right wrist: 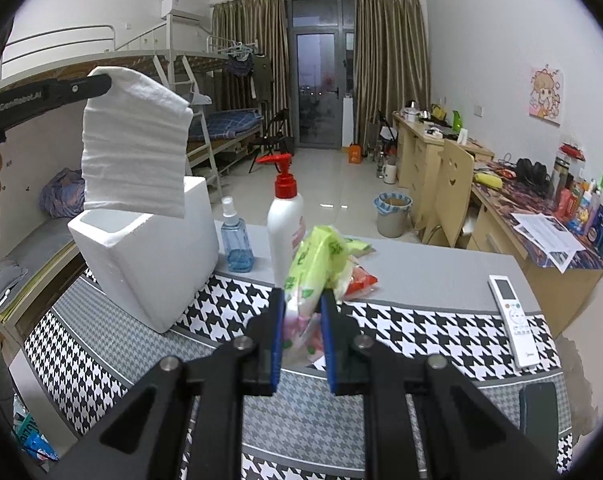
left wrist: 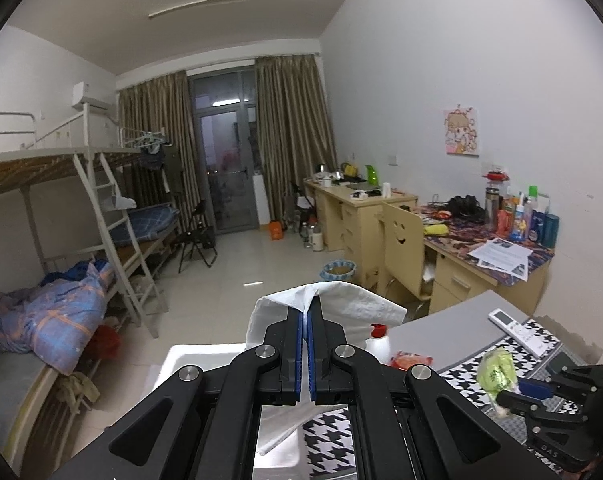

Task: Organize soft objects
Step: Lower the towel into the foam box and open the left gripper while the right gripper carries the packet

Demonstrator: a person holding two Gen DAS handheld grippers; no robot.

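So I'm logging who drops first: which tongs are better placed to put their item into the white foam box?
Left. The left tongs hold the white cloth hanging right above the white foam box. The right tongs grip the green tissue pack off to the side.

Dim indoor light, fisheye-warped edges

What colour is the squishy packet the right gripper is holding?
Bright lime green, with pink flowers on the lower part of the tissue packet. The right wrist view shows it best.
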